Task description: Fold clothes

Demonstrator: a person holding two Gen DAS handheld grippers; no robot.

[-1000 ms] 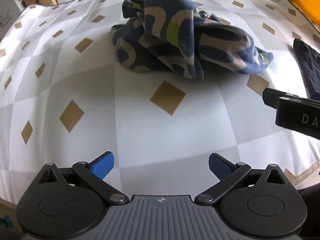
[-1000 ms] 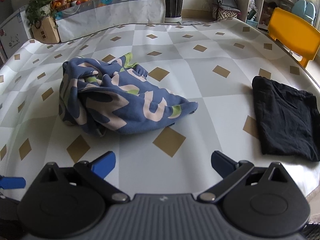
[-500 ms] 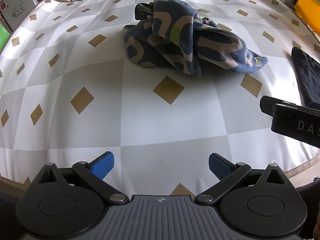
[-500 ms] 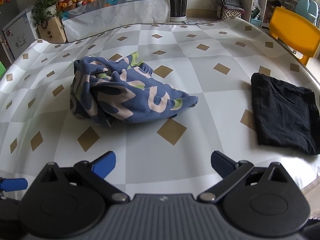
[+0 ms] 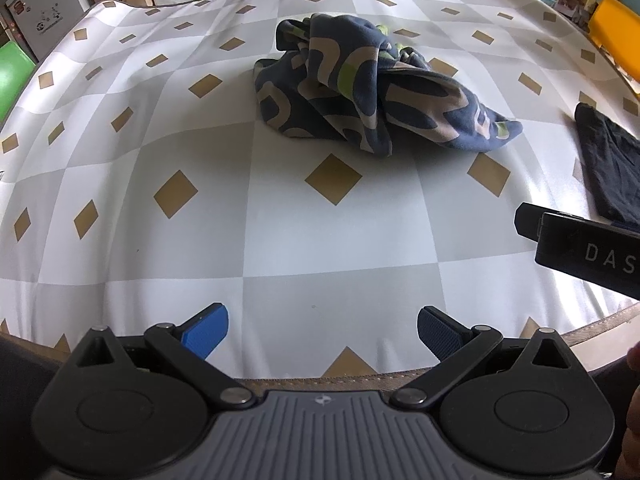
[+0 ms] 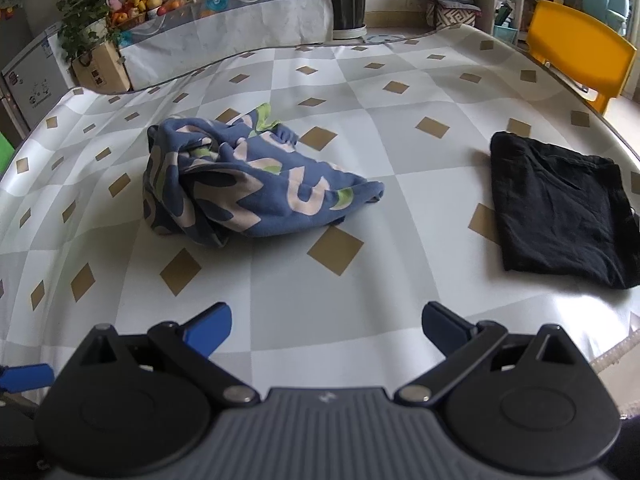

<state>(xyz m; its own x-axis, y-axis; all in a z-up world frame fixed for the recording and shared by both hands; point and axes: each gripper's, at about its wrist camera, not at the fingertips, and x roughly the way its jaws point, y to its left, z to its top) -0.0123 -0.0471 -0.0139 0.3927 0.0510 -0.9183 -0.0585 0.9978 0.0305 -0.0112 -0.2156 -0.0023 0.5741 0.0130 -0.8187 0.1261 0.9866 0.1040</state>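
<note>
A crumpled blue garment [image 5: 372, 84] [image 6: 248, 184] with beige and green shapes lies in a heap at the middle of the checked table [image 5: 320, 232]. A folded black garment [image 6: 560, 208] [image 5: 612, 168] lies flat to its right. My left gripper [image 5: 322, 332] is open over the table's near edge, well short of the blue heap, with nothing between its fingers. My right gripper [image 6: 326, 326] is open too, also near the front edge and empty. The right gripper's body shows at the right of the left wrist view.
A yellow chair [image 6: 580, 56] stands past the table's right side. Beyond the far edge are a covered counter [image 6: 224, 16] with fruit and jars, potted plants [image 6: 84, 12] and a cardboard box [image 6: 100, 68]. A green object [image 5: 12, 76] sits at the left.
Both grippers have drawn back toward the table's near edge and risen, so the blue heap looks smaller and farther away. Both stayed open and empty.
</note>
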